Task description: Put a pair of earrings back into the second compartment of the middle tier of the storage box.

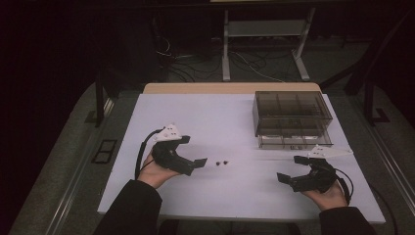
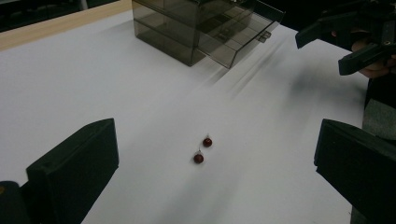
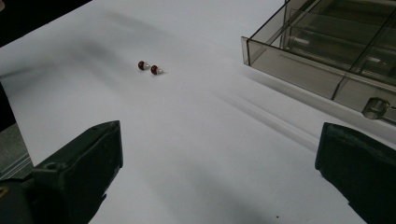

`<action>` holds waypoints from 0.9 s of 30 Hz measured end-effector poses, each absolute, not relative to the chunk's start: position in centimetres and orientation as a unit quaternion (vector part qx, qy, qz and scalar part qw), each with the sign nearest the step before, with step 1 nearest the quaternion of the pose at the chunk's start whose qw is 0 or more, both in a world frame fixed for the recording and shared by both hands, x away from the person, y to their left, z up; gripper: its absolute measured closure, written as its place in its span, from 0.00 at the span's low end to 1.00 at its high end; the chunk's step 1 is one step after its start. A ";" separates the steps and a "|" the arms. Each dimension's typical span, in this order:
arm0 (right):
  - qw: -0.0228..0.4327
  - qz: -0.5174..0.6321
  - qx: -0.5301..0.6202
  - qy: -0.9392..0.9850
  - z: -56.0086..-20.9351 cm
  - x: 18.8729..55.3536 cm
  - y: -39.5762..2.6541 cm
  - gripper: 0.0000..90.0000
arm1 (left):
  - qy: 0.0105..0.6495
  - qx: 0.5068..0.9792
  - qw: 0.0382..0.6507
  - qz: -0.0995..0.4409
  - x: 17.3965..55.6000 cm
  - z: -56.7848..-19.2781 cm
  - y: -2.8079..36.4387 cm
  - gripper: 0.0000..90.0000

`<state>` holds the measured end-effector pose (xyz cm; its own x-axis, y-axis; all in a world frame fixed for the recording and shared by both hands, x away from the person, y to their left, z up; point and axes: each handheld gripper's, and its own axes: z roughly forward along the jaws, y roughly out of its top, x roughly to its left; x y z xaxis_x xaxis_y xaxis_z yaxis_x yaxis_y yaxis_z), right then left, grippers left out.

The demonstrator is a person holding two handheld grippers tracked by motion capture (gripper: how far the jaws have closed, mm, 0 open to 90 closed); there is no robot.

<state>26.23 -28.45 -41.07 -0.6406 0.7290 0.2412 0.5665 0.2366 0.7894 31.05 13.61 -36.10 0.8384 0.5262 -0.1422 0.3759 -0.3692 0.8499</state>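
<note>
A: Two red stud earrings [image 2: 202,150] lie loose on the white desk [image 1: 205,122], side by side and almost touching, between the two tools and nearer the left tool [image 1: 198,164]. The smoked-plastic drawer box [image 1: 291,117] stands well apart from them, bottom drawer [image 3: 327,60] pulled out.

B: Tool states?

A: Left tool's jaws stand wide apart, empty, aimed at the pair. Right tool [image 1: 286,179] likewise spread, holding nothing.

B: Handling?

A: Judged very light, hard, rounded and slippery (a bead will likely roll or squirt out under a skewed pinch). Each seems to carry a pale fitting; post too small to make out. Take one at a time, jaws square across the bead, close gently
</note>
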 end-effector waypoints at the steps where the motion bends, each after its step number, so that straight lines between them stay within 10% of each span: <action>1: 0.089 0.458 0.414 0.781 -41.1 26.2 -28.4 0.00 | 0.273 0.825 0.488 0.076 31.1 -36.1 13.5 0.00; 27: 0.085 0.455 0.410 0.786 -41.1 26.2 -28.3 0.00 | 0.263 0.841 0.470 0.057 33.2 -38.3 10.3 0.00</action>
<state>26.19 -28.34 -41.13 -0.6489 0.7219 0.2402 0.5681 0.2497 0.7842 33.19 10.35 -38.28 0.8555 0.4952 -0.1513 0.3886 -0.4209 0.8197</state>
